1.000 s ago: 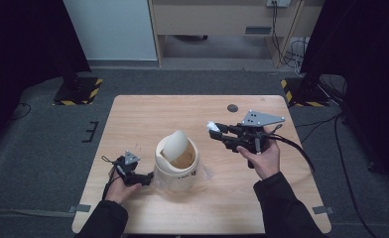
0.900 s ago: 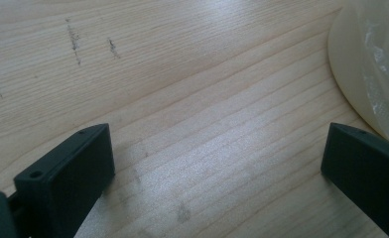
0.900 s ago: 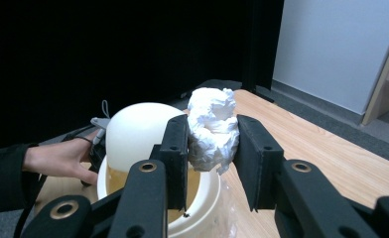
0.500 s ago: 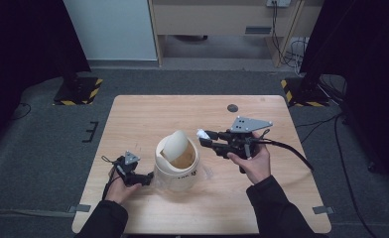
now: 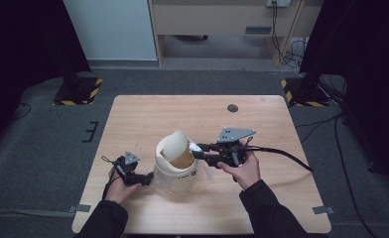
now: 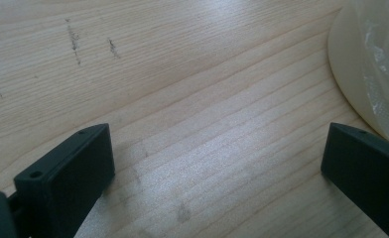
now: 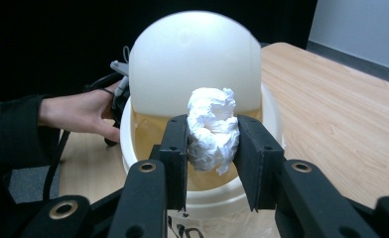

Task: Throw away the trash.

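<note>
A cream-white bin (image 5: 175, 173) with a domed swing lid (image 5: 175, 144) stands at the table's middle front. In the right gripper view, my right gripper (image 7: 212, 141) is shut on a crumpled white paper wad (image 7: 211, 126) and holds it just over the bin's rim (image 7: 128, 144), in front of the tilted lid (image 7: 197, 64). From above, the wad (image 5: 194, 147) sits at the bin's right edge. My left gripper (image 5: 144, 177) rests low against the bin's left base. Its jaws stand wide apart, with only bare wood between them (image 6: 217, 148).
The wooden table (image 5: 148, 114) is bare behind and to the right of the bin. A small dark disc (image 5: 232, 108) lies near its far edge. The right gripper's cable (image 5: 287, 156) trails off to the right. The floor around is dark.
My right gripper has come left and down with the paper wad, from beside the bin to its opening. The left gripper has stayed by the bin's base.
</note>
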Action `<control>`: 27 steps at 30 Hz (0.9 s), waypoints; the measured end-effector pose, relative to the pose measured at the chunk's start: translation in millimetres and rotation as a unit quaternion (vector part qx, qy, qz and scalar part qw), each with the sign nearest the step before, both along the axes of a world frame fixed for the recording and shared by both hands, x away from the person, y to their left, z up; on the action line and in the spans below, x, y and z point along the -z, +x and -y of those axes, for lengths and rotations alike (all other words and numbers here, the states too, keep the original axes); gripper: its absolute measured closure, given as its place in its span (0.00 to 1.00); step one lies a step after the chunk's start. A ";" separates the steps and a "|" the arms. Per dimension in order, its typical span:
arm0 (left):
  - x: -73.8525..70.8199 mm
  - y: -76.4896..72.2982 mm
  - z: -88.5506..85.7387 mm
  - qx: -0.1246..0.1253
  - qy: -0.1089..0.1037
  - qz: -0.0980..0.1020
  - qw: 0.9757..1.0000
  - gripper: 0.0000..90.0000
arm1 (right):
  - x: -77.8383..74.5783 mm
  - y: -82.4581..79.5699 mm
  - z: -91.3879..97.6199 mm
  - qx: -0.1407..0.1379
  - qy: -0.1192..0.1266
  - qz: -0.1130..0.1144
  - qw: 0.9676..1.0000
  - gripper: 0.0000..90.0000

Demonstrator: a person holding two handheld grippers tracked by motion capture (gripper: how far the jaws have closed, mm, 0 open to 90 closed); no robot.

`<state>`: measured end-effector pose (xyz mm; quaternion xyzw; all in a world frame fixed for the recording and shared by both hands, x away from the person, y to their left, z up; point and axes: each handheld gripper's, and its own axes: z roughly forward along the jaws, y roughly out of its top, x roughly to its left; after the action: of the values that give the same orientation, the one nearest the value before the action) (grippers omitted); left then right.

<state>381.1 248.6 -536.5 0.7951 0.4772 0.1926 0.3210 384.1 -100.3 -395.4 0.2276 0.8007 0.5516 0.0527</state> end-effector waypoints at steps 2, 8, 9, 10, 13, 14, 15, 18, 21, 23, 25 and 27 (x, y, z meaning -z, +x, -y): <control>0.0 0.0 0.0 0.000 0.000 0.000 1.000 0.00 | 2.5 -0.1 -1.9 -0.002 -0.006 -0.001 1.000 0.74; 0.0 0.0 0.0 0.000 0.000 0.000 1.000 0.00 | 8.7 -0.3 -6.9 -0.006 -0.018 -0.006 1.000 0.74; 0.0 0.0 0.1 -0.001 -0.001 0.000 1.000 0.00 | 9.7 0.0 -8.0 -0.007 -0.021 -0.007 1.000 0.74; 0.0 0.0 0.1 -0.001 -0.001 0.000 1.000 0.00 | 10.8 0.2 -9.3 -0.008 -0.024 -0.009 1.000 0.74; 0.0 0.0 0.0 0.000 0.000 0.000 1.000 0.00 | 14.0 0.7 -13.5 -0.010 -0.033 -0.010 0.999 0.74; 0.0 0.0 0.1 -0.001 -0.001 0.000 1.000 0.00 | 15.2 0.9 -15.3 -0.011 -0.035 -0.012 0.999 0.73; 0.0 0.0 0.1 -0.001 -0.001 0.000 1.000 0.00 | 16.1 1.2 -16.7 -0.012 -0.036 -0.012 0.999 0.73; 0.0 0.0 0.0 0.000 0.000 0.000 1.000 0.00 | 17.0 1.7 -20.4 -0.013 -0.038 -0.016 0.999 0.66; 0.0 0.0 0.0 0.000 0.000 0.000 1.000 0.00 | 17.1 1.5 -23.3 -0.010 -0.029 -0.021 0.999 0.60; 0.0 0.0 0.1 -0.001 -0.001 0.000 1.000 0.00 | 16.1 1.8 -22.3 -0.006 -0.031 -0.020 0.999 0.57; 0.0 0.0 0.0 0.000 0.000 0.000 1.000 0.00 | 13.4 1.7 -19.7 -0.002 -0.031 -0.016 0.999 0.55; 0.0 0.0 0.1 -0.001 -0.001 0.000 1.000 0.00 | 8.9 1.3 -16.0 0.004 -0.026 -0.011 1.000 0.54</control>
<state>381.1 248.4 -536.5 0.7945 0.4777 0.1927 0.3215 385.4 -84.3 -404.2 0.2353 0.8144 0.5279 0.0517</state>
